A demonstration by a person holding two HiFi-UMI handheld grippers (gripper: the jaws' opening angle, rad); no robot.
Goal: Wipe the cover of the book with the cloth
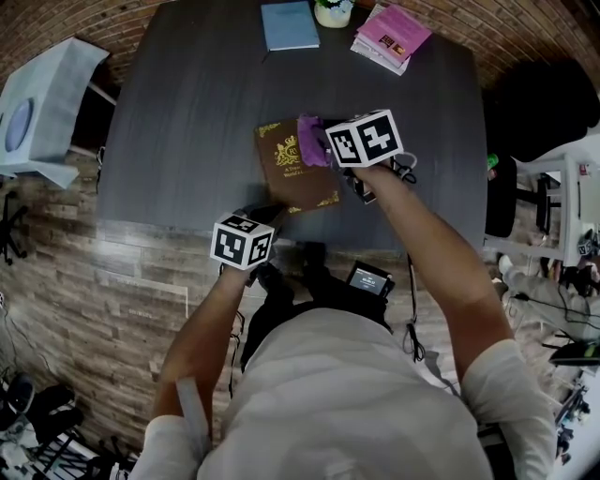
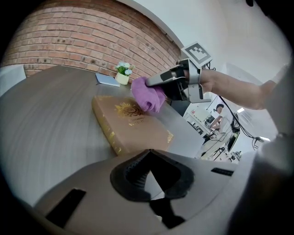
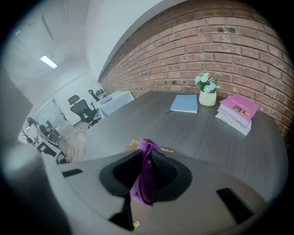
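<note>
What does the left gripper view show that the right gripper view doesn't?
Only the left gripper view: the right gripper seen from outside, holding the cloth over the far end of the book, the book's full cover, and the person's forearm.
Only the right gripper view: the pink books, office chairs, and the cloth pinched between that gripper's own jaws.
Both: the cloth, blue notebook, flower pot, brick wall and table.

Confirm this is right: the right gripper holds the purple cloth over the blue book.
Wrong book. The right gripper holds the purple cloth over the brown book, as the left gripper view shows; the blue book lies apart, farther back.
</note>
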